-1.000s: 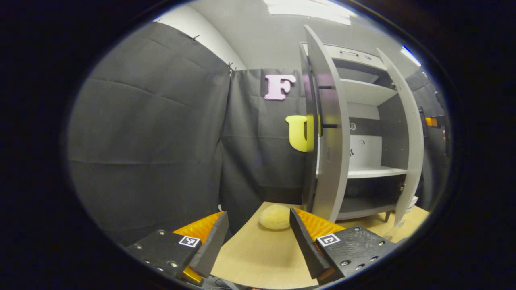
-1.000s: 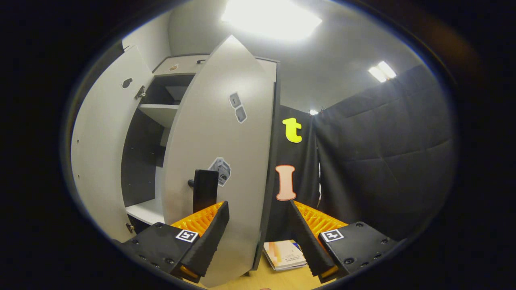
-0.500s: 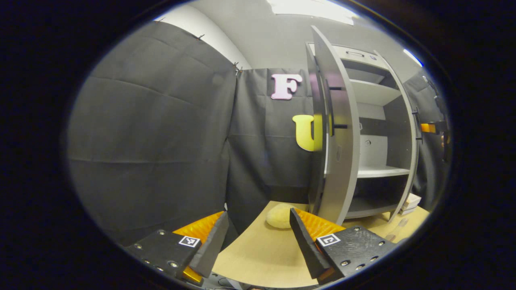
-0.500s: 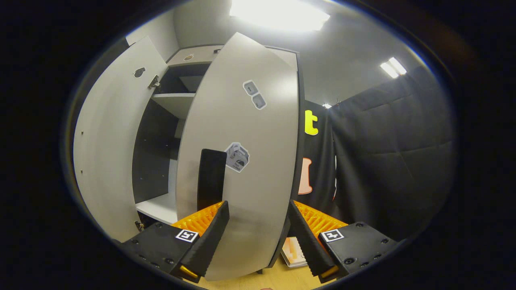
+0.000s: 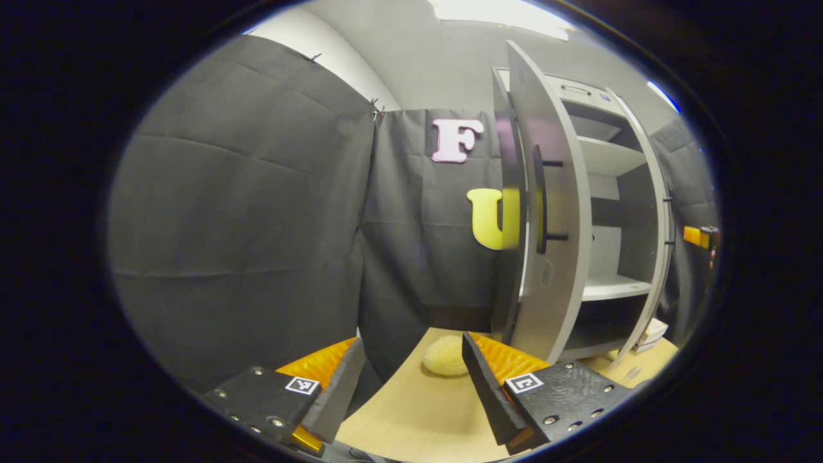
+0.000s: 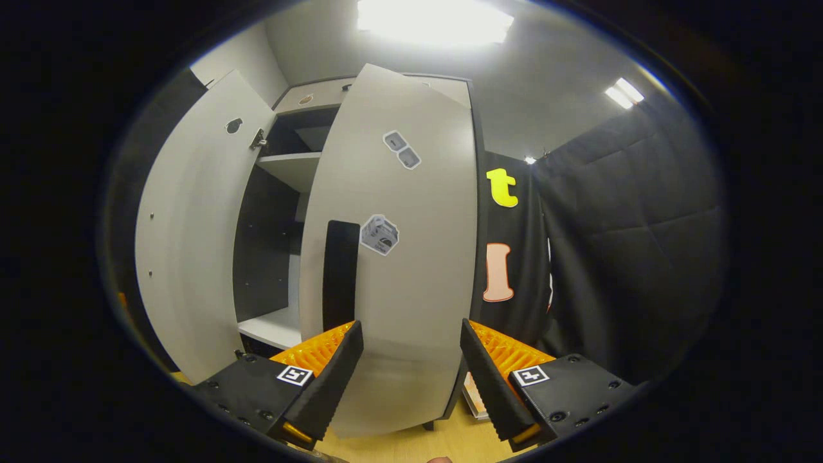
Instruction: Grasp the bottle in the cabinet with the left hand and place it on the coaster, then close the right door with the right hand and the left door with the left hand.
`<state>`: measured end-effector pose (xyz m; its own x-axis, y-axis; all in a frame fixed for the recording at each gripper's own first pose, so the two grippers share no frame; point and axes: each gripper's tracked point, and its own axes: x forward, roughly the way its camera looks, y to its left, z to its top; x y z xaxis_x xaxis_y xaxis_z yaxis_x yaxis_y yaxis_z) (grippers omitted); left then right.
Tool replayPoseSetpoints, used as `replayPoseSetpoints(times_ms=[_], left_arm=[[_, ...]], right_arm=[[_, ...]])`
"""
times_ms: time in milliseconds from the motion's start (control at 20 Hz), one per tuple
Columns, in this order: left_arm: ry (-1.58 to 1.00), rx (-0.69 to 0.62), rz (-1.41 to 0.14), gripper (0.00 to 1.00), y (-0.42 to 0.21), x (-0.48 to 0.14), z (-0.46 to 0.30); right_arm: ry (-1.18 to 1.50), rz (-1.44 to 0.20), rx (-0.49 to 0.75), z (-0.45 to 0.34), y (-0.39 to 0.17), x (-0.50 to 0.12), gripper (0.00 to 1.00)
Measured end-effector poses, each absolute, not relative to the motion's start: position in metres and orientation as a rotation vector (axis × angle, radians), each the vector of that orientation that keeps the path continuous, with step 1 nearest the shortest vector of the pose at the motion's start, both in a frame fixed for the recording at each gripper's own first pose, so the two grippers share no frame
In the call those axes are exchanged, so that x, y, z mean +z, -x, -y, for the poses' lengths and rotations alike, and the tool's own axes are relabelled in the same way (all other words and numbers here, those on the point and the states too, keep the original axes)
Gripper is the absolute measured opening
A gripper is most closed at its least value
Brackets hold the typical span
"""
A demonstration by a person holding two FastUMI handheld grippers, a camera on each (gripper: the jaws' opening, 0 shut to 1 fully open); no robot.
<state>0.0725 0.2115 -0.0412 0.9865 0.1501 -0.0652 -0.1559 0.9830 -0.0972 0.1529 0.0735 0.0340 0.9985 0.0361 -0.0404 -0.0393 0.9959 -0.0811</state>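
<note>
Left claw (image 5: 411, 386) is hanging low over the wooden tabletop (image 5: 418, 411) with its two fingers spread apart and nothing between them. Straight ahead, just past the tip of its right-side finger, there's a pale yellow roundish thing (image 5: 443, 355) sitting on the tabletop. Can't really tell what it is from here. The cabinet (image 5: 604, 212) is off to the right of this claw and farther back, and the left door (image 5: 546, 212) stands swung out nearly edge-on, with its dark bar handle (image 5: 541, 199) facing the opening. I can't spot the bottle or the coaster clearly in the left gripper view. Way at the right edge there's a bit of orange from the right claw (image 5: 697, 236), beside the far door.

In the right gripper view, the right claw (image 6: 411, 386) is also spread open, gripping nothing. It's right up against the outer face of the right door (image 6: 398, 257). The door panel fills the gap between the fingers, but I can't say for sure the tips are touching it. That door is partly swung in, not shut. There's a clear gap to the left of it showing the inside shelves (image 6: 289, 167). Its black handle (image 6: 341, 273) is just above the left-side finger.

Counts: two claws, two doors, both open to some degree, one handle on each door, three stickers (image 6: 379, 235) on the right door's face, two up high and one near the handle. A small stack of books (image 6: 474, 402) sits on the tabletop past the door's lower right corner.
</note>
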Motion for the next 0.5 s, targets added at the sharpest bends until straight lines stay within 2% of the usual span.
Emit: replayPoseSetpoints(times_ms=[500], left_arm=[[0.097, 0.129, -0.019, 0.89, -0.149, 0.048, -0.218]], right_arm=[[0.157, -0.115, -0.005, -0.030, -0.115, -0.001, 0.96]])
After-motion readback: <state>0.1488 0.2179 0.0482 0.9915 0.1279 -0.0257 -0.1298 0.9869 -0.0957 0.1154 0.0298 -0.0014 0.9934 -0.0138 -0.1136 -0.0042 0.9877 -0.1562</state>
